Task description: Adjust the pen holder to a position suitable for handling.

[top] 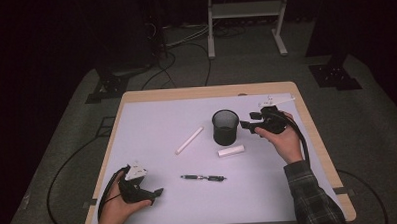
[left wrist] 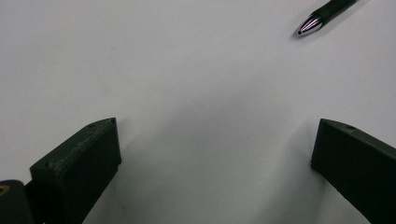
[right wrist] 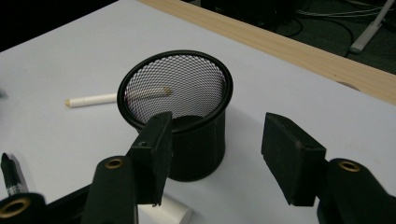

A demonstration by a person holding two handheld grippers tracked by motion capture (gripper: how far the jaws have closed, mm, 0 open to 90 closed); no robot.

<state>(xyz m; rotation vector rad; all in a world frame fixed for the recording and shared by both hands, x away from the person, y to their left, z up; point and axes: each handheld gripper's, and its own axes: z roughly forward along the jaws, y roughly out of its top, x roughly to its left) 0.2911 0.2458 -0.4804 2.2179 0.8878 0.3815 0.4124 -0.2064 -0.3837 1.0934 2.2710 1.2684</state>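
Jaws of left gripper (left wrist: pixel 210 158) spread wide, nothing between them, hovering low over bare white table (top: pixel 152 123) surface at near-left corner. Pen (top: pixel 203 178) lies just beyond it toward table middle; its silver tip (left wrist: pixel 310 24) shows at top right of left gripper view. Right gripper (right wrist: pixel 215 154) jaws also spread wide, empty, touching nothing, aimed at black mesh cup (right wrist: pixel 180 112) standing upright just beside it. Short white stick (top: pixel 231 151) lies near cup's base, in front of it. Longer white stick (top: pixel 189 140) lies left of cup, apart from it, seen through mesh in right gripper view.
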